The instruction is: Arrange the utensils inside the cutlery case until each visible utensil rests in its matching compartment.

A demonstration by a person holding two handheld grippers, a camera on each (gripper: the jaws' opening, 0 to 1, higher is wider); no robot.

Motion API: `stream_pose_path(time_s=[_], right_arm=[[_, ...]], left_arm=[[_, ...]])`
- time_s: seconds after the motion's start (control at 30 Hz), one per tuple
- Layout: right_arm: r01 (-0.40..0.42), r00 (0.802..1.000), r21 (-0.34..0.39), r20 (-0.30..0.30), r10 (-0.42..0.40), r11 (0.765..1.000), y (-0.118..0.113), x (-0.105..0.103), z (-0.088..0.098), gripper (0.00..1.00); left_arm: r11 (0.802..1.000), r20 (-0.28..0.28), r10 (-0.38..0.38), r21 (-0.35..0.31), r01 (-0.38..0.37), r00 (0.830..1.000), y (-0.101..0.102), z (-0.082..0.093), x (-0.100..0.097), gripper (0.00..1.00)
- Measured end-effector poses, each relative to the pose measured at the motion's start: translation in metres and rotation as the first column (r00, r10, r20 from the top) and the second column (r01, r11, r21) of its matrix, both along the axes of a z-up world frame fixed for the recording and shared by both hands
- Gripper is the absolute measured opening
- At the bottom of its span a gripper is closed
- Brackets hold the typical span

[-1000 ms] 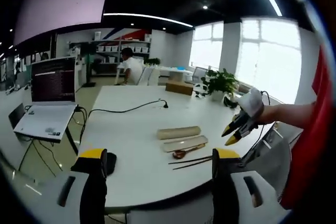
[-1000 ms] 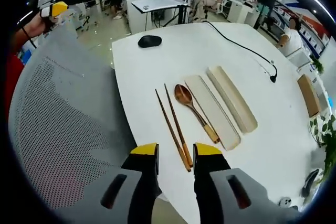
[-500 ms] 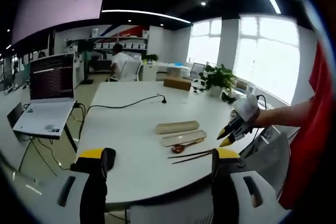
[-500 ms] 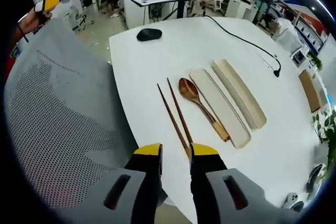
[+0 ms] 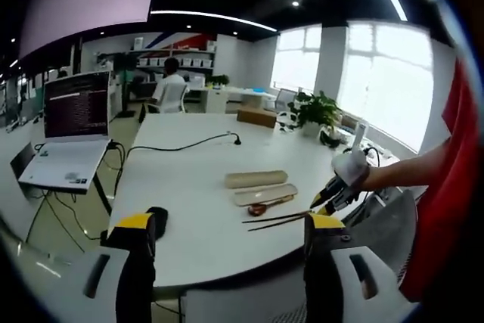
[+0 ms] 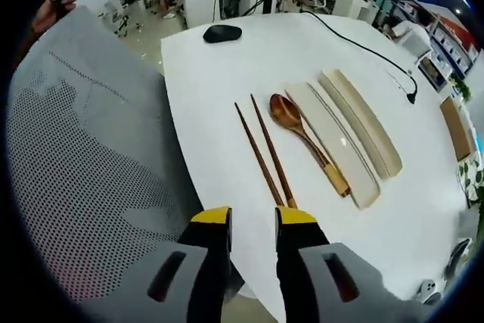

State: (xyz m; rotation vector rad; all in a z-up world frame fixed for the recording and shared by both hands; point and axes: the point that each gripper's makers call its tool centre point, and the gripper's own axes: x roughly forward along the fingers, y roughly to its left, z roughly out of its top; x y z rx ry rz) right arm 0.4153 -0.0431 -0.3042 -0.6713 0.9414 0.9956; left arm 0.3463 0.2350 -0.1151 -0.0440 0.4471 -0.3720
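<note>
Large white round-cornered table (image 6: 227, 81) bearing all the task items, with a grey mesh chair back (image 6: 83, 156) beside its near edge in the right gripper view. On the table lie, side by side, a long beige cutlery case half (image 6: 361, 121) farthest from the chair, a second pale beige case half (image 6: 338, 144) just beside it, a brown wooden spoon (image 6: 306, 139) resting along the edge of that second half with its bowl on the table surface, and a pair of dark wooden chopsticks (image 6: 265, 155) lying parallel, near the spoon but apart from it, outside any compartment. A black computer mouse (image 6: 222, 32) sits near the far corner, and a black cable (image 6: 355, 49) runs across the table. The right claw (image 6: 252, 217), yellow-tipped, stands narrowly parted and empty, just short of the near ends of the chopsticks; in the left gripper view it appears at the table's edge. The left claw (image 5: 229, 222) is spread wide, holding nothing, well back from the table; an open white laptop (image 5: 68, 130) stands on a side stand.
</note>
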Motion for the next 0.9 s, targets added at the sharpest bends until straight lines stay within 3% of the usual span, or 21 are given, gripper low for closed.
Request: stream_pose_path(time_s=[0.37, 0.5, 0.63, 0.73, 0.9], right_arm=[[-0.026, 0.999, -0.029, -0.034, 0.025, 0.999, 0.000, -0.002, -0.008, 0.19], [0.002, 0.999, -0.017, -0.043, -0.003, 1.000, -0.007, 0.004, -0.008, 0.19], [-0.054, 0.999, -0.037, -0.009, 0.053, 0.998, -0.007, 0.006, -0.007, 0.19], [-0.069, 0.998, 0.003, 0.006, 0.069, 0.998, 0.001, 0.008, -0.006, 0.17], [-0.106, 0.994, -0.015, -0.013, 0.106, 0.994, 0.003, 0.009, -0.010, 0.15]], left_arm=[[1.000, -0.006, -0.023, 0.008, 0.023, 1.000, 0.002, -0.001, 0.004, 0.83], [1.000, 0.000, -0.018, 0.002, 0.018, 1.000, 0.003, 0.002, 0.006, 0.83], [1.000, -0.005, -0.029, 0.008, 0.029, 1.000, 0.000, 0.002, 0.004, 0.84], [0.999, -0.003, -0.040, 0.022, 0.040, 0.999, -0.002, 0.003, 0.002, 0.84], [0.999, -0.005, -0.037, 0.023, 0.037, 0.999, 0.000, 0.003, -0.001, 0.84]])
